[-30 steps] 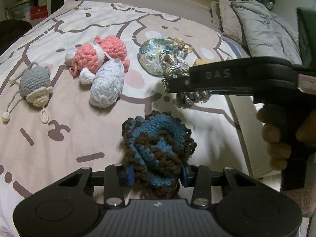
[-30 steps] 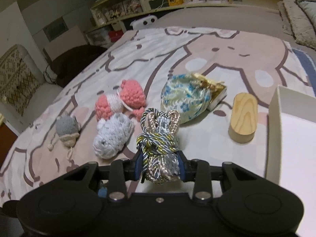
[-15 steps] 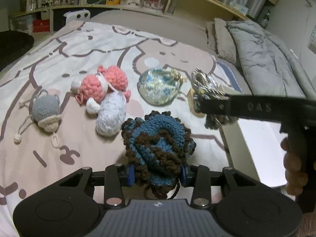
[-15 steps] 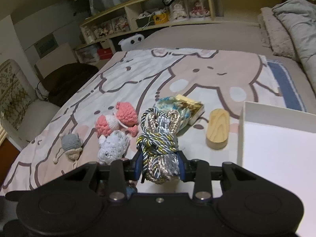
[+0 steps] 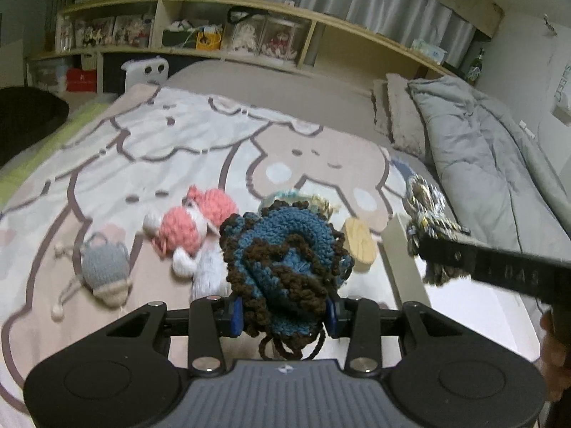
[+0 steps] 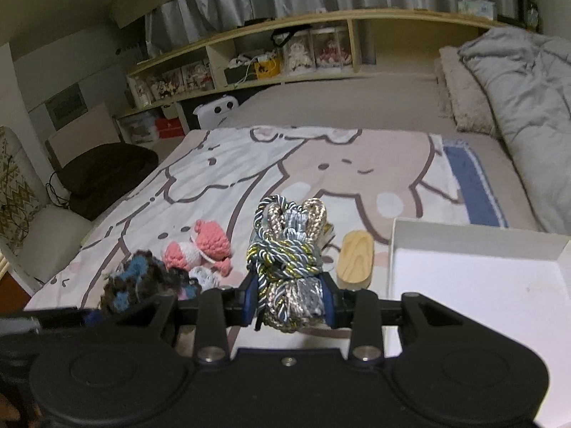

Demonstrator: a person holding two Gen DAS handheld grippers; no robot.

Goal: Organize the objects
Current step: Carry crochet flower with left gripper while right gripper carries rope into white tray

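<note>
My left gripper (image 5: 284, 315) is shut on a blue and brown crocheted piece (image 5: 285, 267), held above the bed; it also shows in the right wrist view (image 6: 139, 281). My right gripper (image 6: 287, 303) is shut on a bundle of silver, blue and gold twisted cord (image 6: 289, 249), held near the left edge of a white open box (image 6: 481, 285). In the left wrist view the cord bundle (image 5: 424, 207) hangs over the box's left wall (image 5: 405, 260).
On the cartoon-print bedspread (image 5: 160, 149) lie a pink and white crocheted toy (image 5: 189, 228), a grey crocheted mouse (image 5: 105, 271), a pale blue crocheted toy (image 5: 208, 278), a floral pouch (image 5: 285, 198) and a wooden oval block (image 6: 355, 260). Grey duvet (image 5: 499, 178) at right; shelves behind.
Both grippers have risen and moved right with their loads. The cord bundle has gone from above the bedspread to the white box's left edge. Both views tilted up.
</note>
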